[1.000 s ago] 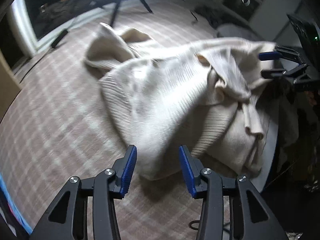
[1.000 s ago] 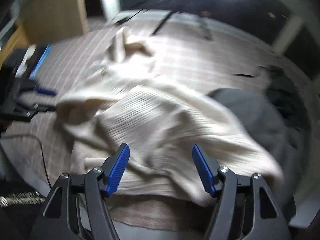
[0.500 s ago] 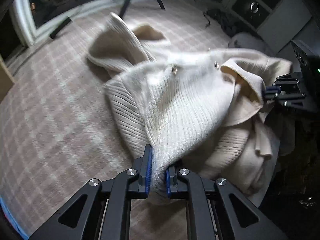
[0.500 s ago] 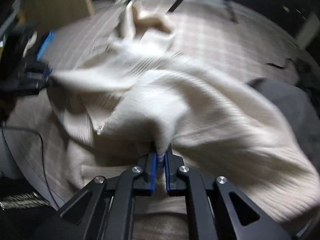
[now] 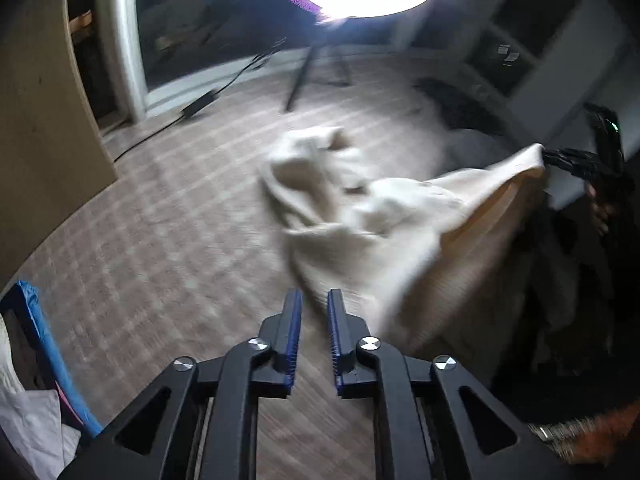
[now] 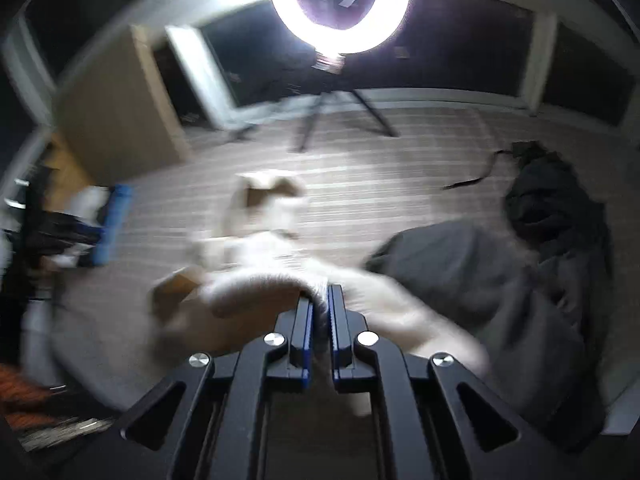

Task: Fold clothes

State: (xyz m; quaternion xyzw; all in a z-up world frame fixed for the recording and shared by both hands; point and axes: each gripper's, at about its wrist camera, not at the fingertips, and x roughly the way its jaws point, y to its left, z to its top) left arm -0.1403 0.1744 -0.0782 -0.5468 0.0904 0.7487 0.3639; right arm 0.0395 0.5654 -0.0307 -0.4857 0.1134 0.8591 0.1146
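Left tongs (image 5: pixel 311 304) at bottom centre of the left wrist view: blue pads nearly together, clamped on a thin edge of the cream sweater (image 5: pixel 384 232), which fans out from the tips toward centre and right of frame. Right tongs (image 6: pixel 319 300) at bottom centre of the right wrist view: pads almost closed, a bunch of the same sweater (image 6: pixel 260 288) pinched between them; heavy motion blur there, so fold detail can't be read. In the left wrist view the right tongs (image 5: pixel 560 160) also show at the right edge, gripping the far corner of the garment, so the knit is stretched between the two and lifted off the surface, with a loose part, probably a sleeve, bunched at frame centre. Below it is a plaid-patterned covering (image 5: pixel 168 240) that fills the middle of both views. Lower left of the left view: a blue-edged bin (image 5: pixel 44 344) with white cloth in it. Right side of the right wrist view: a dark grey garment (image 6: pixel 480 272) lying on the plaid surface, with a black heap (image 6: pixel 552 196) behind it. Farther back, top centre: a lit ring light (image 6: pixel 344 4) on a tripod (image 6: pixel 316 120), dark windows behind.
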